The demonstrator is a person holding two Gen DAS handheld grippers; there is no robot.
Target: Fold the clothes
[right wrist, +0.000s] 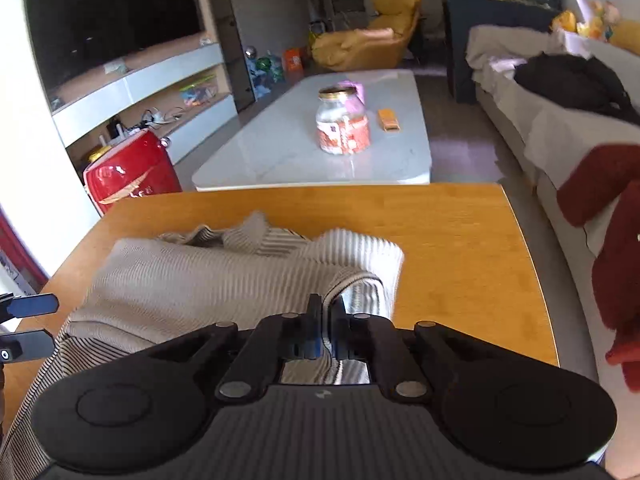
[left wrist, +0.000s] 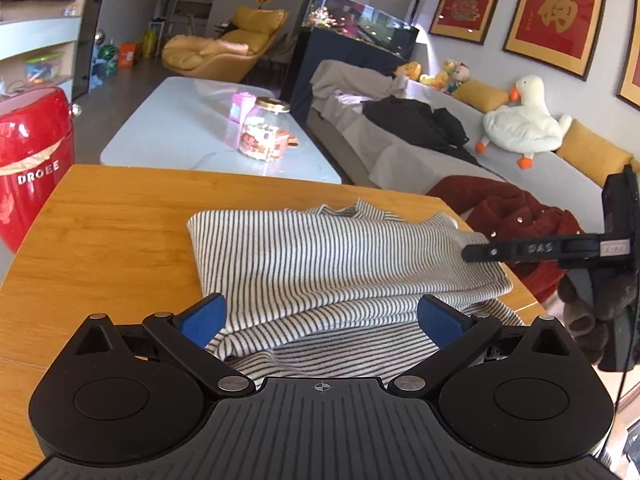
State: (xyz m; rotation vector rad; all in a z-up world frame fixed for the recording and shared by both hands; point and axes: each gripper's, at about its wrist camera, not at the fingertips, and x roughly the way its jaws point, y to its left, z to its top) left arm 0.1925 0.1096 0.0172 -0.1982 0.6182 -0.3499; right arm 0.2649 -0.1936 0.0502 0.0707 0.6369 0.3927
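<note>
A black-and-white striped shirt (left wrist: 320, 256) lies partly folded on the wooden table (left wrist: 112, 232), one layer doubled over another. My left gripper (left wrist: 320, 320) is open at the shirt's near edge, blue pads wide apart with cloth between them. In the left wrist view the right gripper (left wrist: 470, 252) reaches in from the right, its tip at the shirt's right side. In the right wrist view the striped shirt (right wrist: 208, 276) is blurred, and my right gripper (right wrist: 326, 316) is shut on a fold of its edge. The left gripper's fingers (right wrist: 30, 306) show at the left edge.
Beyond the wooden table (right wrist: 440, 240) stands a white coffee table (left wrist: 180, 128) with a glass jar (left wrist: 264, 128). A red cooler (left wrist: 32, 160) stands at the left. A dark red garment (left wrist: 512, 216) drapes over the grey sofa (left wrist: 420, 152) at the right.
</note>
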